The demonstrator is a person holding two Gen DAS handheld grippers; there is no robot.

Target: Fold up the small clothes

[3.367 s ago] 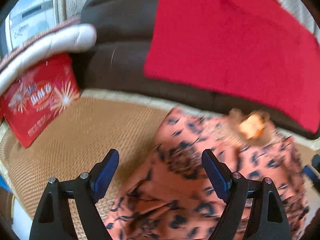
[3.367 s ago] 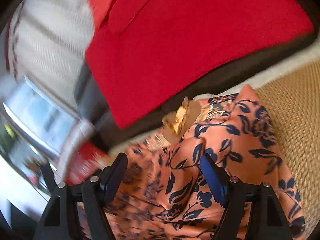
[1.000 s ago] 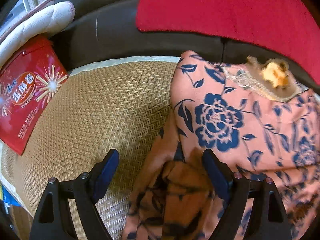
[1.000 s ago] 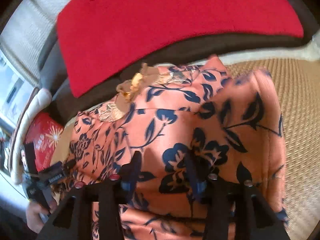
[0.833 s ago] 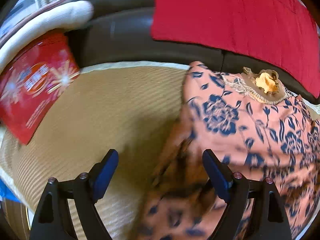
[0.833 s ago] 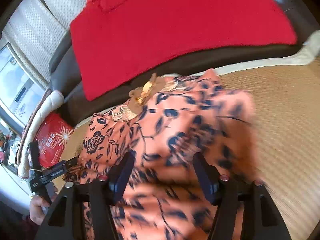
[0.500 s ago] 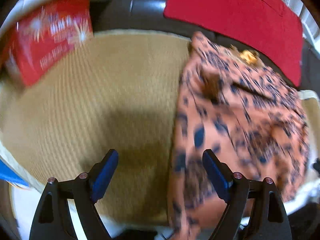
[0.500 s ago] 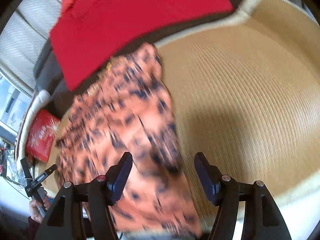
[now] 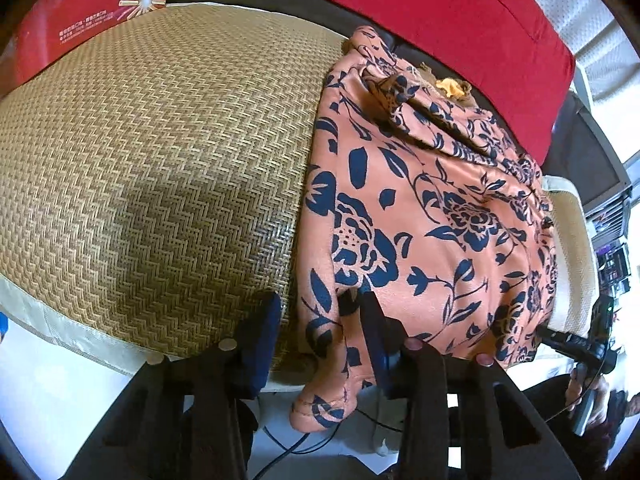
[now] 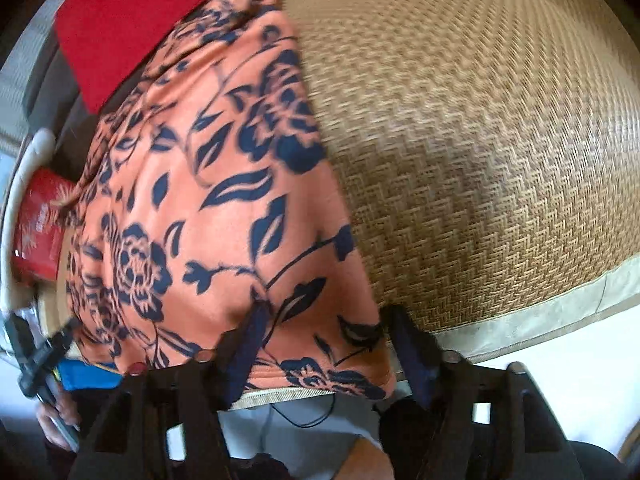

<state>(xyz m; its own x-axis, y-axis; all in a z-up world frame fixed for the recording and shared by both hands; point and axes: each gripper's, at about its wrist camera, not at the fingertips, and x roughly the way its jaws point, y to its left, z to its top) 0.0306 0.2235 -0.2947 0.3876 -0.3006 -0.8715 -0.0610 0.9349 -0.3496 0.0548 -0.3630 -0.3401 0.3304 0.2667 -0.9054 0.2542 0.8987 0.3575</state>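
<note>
Lying between each tool's point(image 9: 320, 340) spread fingers: floral garment's point(image 9: 420, 208) hem.

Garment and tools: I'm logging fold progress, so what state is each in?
Garment: folded lengthwise on the mat, near hem hanging over the edge.
Left tool: open, straddling the hem corner.
Right tool: open, hem between its fingers.
</note>
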